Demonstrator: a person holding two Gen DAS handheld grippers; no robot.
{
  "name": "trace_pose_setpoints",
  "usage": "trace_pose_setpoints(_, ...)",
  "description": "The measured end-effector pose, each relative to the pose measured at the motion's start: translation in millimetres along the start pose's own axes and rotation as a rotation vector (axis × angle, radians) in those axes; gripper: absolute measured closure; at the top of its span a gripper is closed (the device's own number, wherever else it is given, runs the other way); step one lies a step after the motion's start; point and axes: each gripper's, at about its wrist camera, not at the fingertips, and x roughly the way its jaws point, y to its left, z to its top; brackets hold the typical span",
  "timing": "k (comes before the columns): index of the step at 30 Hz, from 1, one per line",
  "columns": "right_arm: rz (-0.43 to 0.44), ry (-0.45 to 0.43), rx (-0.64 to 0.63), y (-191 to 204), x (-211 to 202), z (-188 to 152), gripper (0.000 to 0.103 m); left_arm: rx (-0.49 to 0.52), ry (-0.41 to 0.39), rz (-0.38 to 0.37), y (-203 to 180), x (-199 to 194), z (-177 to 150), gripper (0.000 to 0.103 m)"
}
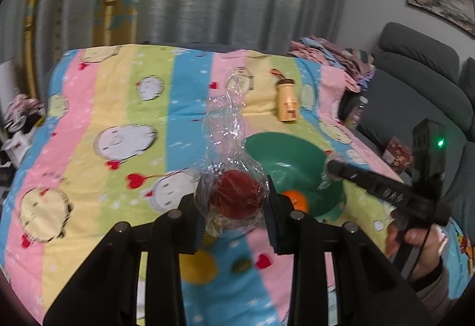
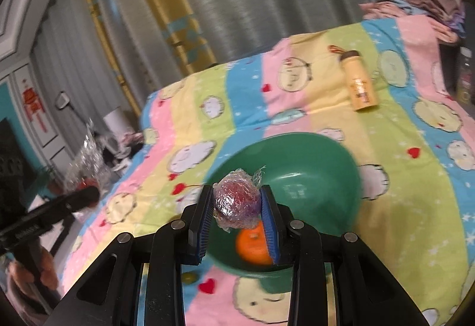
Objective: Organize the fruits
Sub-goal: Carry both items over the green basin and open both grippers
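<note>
My left gripper (image 1: 234, 201) is shut on a red fruit (image 1: 236, 195) wrapped in loose clear plastic film (image 1: 228, 124) that trails upward, held above the bed left of the green bowl (image 1: 285, 153). My right gripper (image 2: 236, 207) is shut on a smaller reddish fruit in tight plastic wrap (image 2: 237, 201), held over the near rim of the green bowl (image 2: 311, 165). An orange (image 2: 252, 245) lies inside the bowl and also shows in the left wrist view (image 1: 297, 201). A yellow fruit (image 1: 197, 266) and a small green fruit (image 1: 241, 265) lie on the bedspread below my left gripper.
A colourful striped bedspread (image 1: 104, 118) covers the bed. A yellow bottle (image 1: 286, 101) lies on it beyond the bowl. Folded clothes (image 1: 332, 55) sit at the far right corner. A grey sofa (image 1: 415, 73) stands to the right. Curtains hang behind.
</note>
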Motion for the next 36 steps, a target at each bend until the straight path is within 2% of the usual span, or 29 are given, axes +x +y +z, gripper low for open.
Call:
trace_pose_setpoints(2,-0.021,0.020,0.006,-6.4,4.7,1.0,0.070,0.014,0.014,-0.015,-7.8,13.6,8.6,0.070)
trace_pose_setpoints(8,-0.067,0.100,-0.001,-15.4,26.9,-2.0,0.070,0.028,0.135,-0.036,-26.4,72.7,25.5,0.070)
trace_pose_setpoints(14,-0.082,0.134,-0.018,-16.0,36.2,-6.2,0.070,0.067,0.232,-0.012,-35.9,114.8,27.1,0.070)
trace_pose_setpoints(20,-0.105,0.159,-0.047,-13.3,44.7,-7.7,0.070,0.124,0.277,0.005,-47.6,137.0,24.0,0.070)
trace_pose_setpoints(27,-0.136,0.197,-0.081,-7.0,53.2,-11.8,0.070,0.103,0.369,0.025,-40.6,168.7,16.2,0.070)
trace_pose_setpoints(31,-0.137,0.205,-0.088,-5.1,54.8,-13.1,0.070,0.123,0.392,0.039,-42.9,173.5,10.6,0.069)
trace_pose_setpoints(36,-0.148,0.199,-0.082,-5.6,54.9,-13.0,0.070,0.140,0.377,0.049,-45.8,172.2,13.5,0.070)
